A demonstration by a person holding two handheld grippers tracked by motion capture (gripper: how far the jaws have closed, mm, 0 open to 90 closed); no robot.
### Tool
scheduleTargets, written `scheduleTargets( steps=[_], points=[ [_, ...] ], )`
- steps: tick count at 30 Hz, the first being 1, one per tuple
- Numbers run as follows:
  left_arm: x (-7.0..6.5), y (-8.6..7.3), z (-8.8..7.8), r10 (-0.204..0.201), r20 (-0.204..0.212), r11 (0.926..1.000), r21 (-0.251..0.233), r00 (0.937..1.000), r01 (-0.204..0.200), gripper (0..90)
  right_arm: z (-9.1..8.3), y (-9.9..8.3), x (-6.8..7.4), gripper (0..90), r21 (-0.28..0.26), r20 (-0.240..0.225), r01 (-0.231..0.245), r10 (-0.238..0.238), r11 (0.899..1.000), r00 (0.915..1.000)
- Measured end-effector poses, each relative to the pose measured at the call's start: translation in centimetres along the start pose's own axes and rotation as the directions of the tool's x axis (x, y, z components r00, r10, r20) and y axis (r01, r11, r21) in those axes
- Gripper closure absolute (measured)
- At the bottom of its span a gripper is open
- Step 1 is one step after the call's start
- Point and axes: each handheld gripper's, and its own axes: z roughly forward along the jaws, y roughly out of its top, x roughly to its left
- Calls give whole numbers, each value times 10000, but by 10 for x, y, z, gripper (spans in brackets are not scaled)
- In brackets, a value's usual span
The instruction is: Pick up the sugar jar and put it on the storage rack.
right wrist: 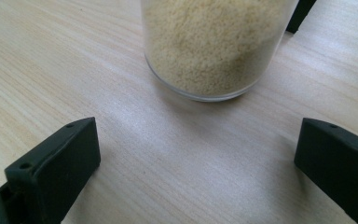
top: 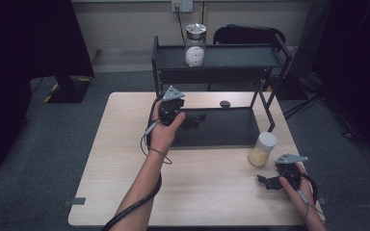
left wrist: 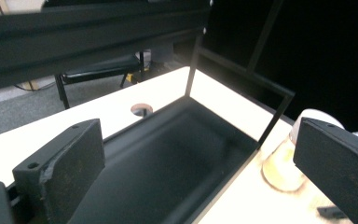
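With both grippers' jaws spread wide and empty, step in hand judged: right gripper (top: 269, 182) to take the jar of yellow grains (top: 262, 149). Jar upright on the wooden table (top: 125, 159), dead ahead of the right jaws, just beyond their tips, untouched. Left gripper (top: 195, 119) idle over the lower shelf tray (top: 221, 127) of the black rack (top: 217, 57). Advance level, straddle glass below the white lid (top: 267, 139), close gently; avoid nudging the base. Second jar (top: 195, 44) on the top shelf, well apart.

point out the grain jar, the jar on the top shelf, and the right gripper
grain jar (top: 261, 153): high view, on its glass side below the white lid.
jar on the top shelf (top: 195, 49): high view, mid-body.
right gripper (top: 265, 181): high view, between its open jaws.
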Motion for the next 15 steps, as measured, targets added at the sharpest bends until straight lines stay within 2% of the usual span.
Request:
scheduleTargets(
  steps=[6,15],
  points=[
    [-1,-14,2,224,61,9996,181,9997,-225,17,0,0,0,0,2,12,-23,23,10000,10000],
    [0,-40,8,12,304,9994,340,9995,-22,17,0,0,1,0,0,13,-23,23,10000,10000]
  ],
)
